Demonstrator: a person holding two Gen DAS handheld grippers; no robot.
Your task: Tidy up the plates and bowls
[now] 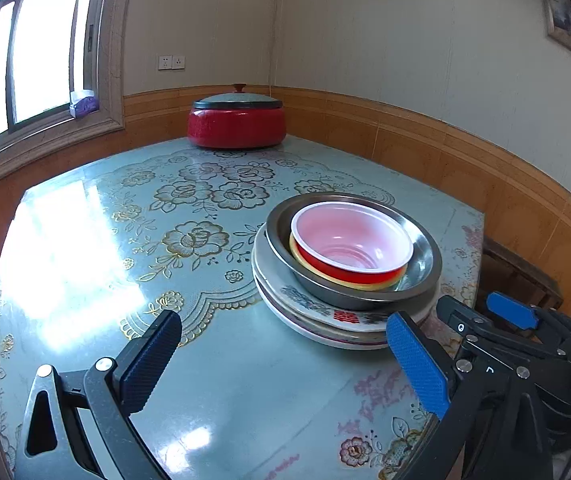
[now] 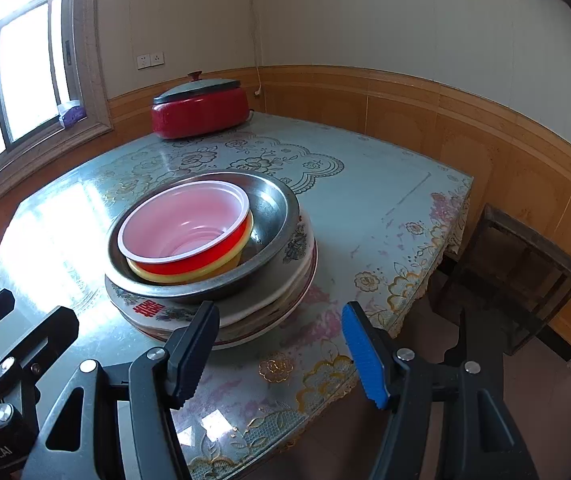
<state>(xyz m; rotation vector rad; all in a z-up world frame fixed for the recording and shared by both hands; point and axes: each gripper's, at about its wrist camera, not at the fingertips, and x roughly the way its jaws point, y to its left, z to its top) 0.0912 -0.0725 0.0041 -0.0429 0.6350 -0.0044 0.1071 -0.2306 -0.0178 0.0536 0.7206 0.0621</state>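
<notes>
A stack stands on the table: patterned white plates [image 1: 317,312] [image 2: 269,304] at the bottom, a steel bowl [image 1: 417,276] [image 2: 273,208] on them, and a red bowl [image 1: 349,240] [image 2: 185,224] nested in a yellow bowl [image 1: 325,274] [image 2: 189,276] inside the steel one. My left gripper [image 1: 285,356] is open and empty, low over the table, just in front and left of the stack. My right gripper [image 2: 281,344] is open and empty, in front and right of the stack; it also shows in the left wrist view [image 1: 513,312].
A red lidded pot [image 1: 237,120] [image 2: 201,110] stands at the table's far side by the wall. The floral tablecloth [image 1: 189,240] [image 2: 365,208] covers the table. A dark wooden stool [image 2: 517,264] stands off the table's right edge. A window is to the left.
</notes>
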